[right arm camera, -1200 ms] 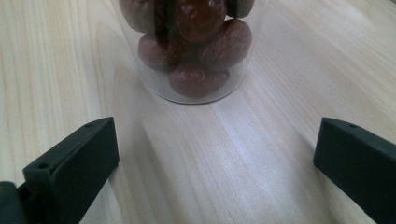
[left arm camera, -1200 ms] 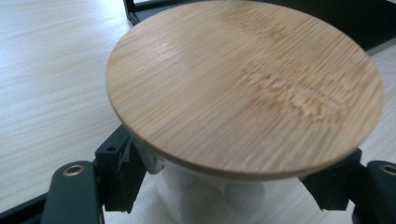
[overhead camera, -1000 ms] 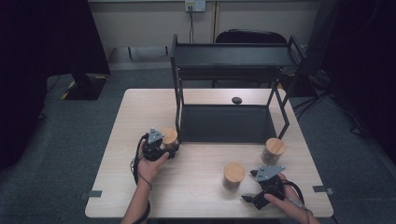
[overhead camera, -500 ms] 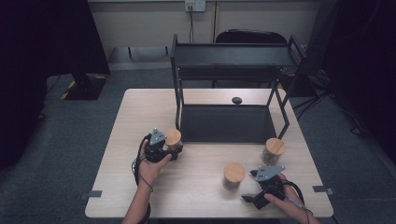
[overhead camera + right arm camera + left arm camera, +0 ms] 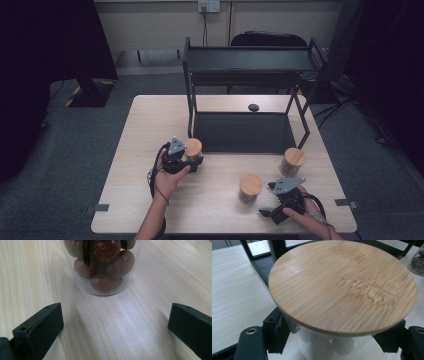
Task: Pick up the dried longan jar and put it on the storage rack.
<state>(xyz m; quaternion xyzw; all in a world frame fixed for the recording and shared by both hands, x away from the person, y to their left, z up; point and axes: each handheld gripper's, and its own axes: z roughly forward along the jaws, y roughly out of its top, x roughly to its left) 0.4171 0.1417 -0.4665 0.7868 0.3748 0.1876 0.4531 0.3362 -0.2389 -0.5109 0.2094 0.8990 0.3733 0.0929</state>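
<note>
High view: left gripper (image 5: pixel 186 159) clamps bamboo-lidded glass jar of white balls (image 5: pixel 193 148) mid-surface, beside black metal rack (image 5: pixel 248 65); forearm from near edge. Right gripper view: right gripper (image 5: pixel 115 322) spread wide, empty, facing clear jar of brown fruit (image 5: pixel 103 266).

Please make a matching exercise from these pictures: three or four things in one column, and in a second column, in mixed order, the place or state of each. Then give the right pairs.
Things:
1. glass jar of white balls with round bamboo lid
2. glass jar of dark reddish-brown fruits
3. small round black object
4. right gripper

Places or states:
A. on the wooden table, under the black metal shelf rack
B. jaws wide apart, nothing between them
C. clamped in the left gripper
D. standing on the table just ahead of open jaws

Pairs: 1-C, 2-D, 3-A, 4-B
</note>
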